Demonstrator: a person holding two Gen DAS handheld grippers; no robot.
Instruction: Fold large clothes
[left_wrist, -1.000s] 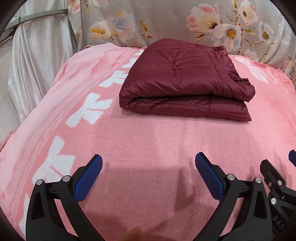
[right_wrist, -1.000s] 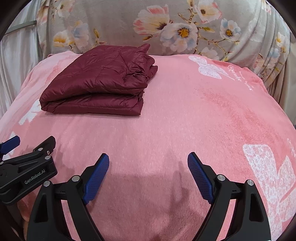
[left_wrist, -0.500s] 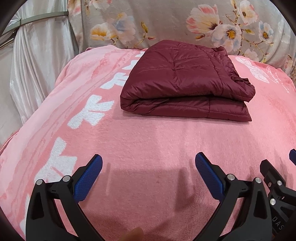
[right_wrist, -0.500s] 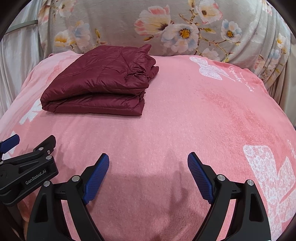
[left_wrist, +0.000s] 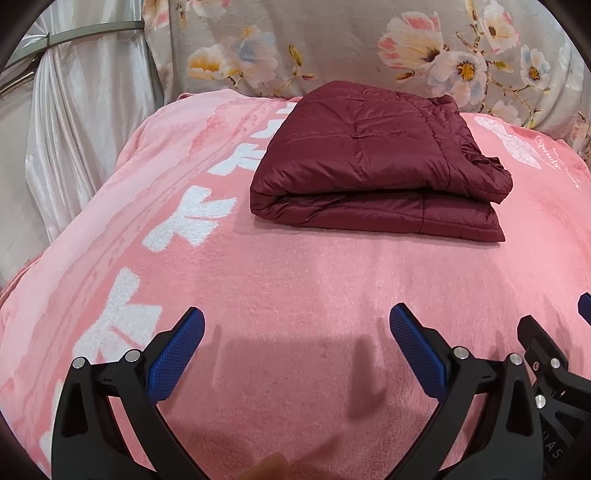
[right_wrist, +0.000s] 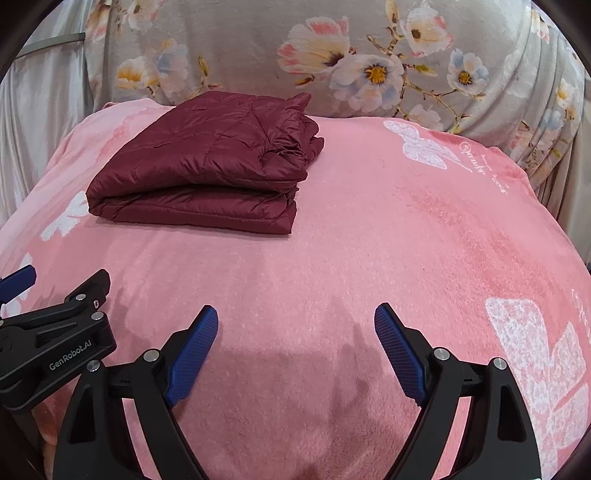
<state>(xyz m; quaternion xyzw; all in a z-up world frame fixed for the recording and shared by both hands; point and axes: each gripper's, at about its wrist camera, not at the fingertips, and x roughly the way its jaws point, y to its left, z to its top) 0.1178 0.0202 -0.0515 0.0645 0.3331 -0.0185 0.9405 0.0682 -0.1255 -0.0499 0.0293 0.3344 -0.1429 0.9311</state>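
Note:
A dark red quilted jacket lies folded into a thick rectangular stack on the pink blanket, at the far side near the floral backrest. It also shows in the right wrist view, at the upper left. My left gripper is open and empty, low over the blanket, well short of the jacket. My right gripper is open and empty too, beside the left one and to its right. The left gripper shows at the left edge of the right wrist view.
A grey floral cushion cover rises behind the blanket. Pale satin curtain fabric hangs at the left. The blanket has white printed patterns at its right and left sides and drops off at its edges.
Both grippers have drawn slightly back and stayed open; the folded jacket sits a touch lower in both views and has not moved on the blanket.

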